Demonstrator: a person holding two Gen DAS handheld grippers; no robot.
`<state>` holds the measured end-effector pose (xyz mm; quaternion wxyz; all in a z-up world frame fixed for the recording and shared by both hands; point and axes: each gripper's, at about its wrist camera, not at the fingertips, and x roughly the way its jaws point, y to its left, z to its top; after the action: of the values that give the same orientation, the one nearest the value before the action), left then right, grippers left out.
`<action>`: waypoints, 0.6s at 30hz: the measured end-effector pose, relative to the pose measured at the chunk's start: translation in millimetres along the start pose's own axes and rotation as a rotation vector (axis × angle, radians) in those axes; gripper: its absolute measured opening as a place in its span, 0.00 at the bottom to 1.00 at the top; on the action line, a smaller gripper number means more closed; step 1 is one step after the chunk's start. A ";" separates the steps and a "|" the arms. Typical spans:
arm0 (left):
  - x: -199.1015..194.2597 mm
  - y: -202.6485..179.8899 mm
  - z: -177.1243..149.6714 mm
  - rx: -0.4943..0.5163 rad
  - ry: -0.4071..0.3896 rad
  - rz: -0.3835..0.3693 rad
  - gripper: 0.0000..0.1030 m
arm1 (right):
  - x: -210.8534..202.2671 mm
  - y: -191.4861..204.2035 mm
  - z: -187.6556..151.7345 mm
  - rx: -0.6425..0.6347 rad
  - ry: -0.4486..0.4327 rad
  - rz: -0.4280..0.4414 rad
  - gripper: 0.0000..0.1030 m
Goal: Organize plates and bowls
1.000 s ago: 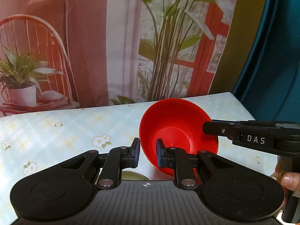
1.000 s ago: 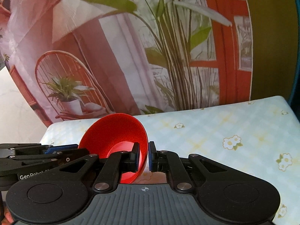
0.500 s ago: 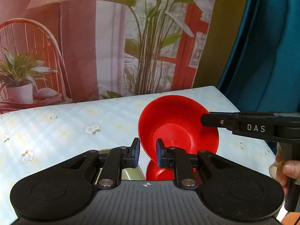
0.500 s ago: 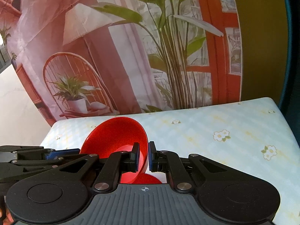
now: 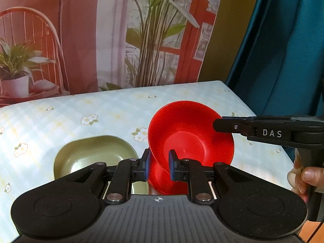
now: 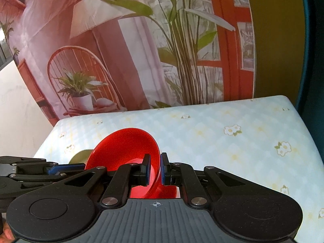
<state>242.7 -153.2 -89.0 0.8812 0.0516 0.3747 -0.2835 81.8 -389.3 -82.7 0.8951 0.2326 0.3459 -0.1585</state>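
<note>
both grippers, left [image 5: 159, 167] and right [image 6: 155, 169], still pinching the tilted red bowl [image 5: 190, 139] by opposite rims; now beside a newly visible green bowl [image 5: 91, 158] on the floral tablecloth [image 5: 60, 117]

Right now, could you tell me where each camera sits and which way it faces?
Left wrist: on the left gripper, angled down at the table, red bowl and green dish; a hand at right.
Right wrist: on the right gripper, angled down, clamping the bowl rim.
Shared: the bowl, both grippers, the backdrop.
</note>
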 end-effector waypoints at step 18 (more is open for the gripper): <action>13.8 4.3 -5.2 -0.024 0.056 -0.018 0.19 | 11.5 -6.7 -10.8 0.022 0.035 -0.003 0.10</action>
<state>249.5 -154.4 -102.8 0.8683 0.0458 0.4032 -0.2854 81.1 -390.7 -99.8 0.8860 0.2446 0.3603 -0.1595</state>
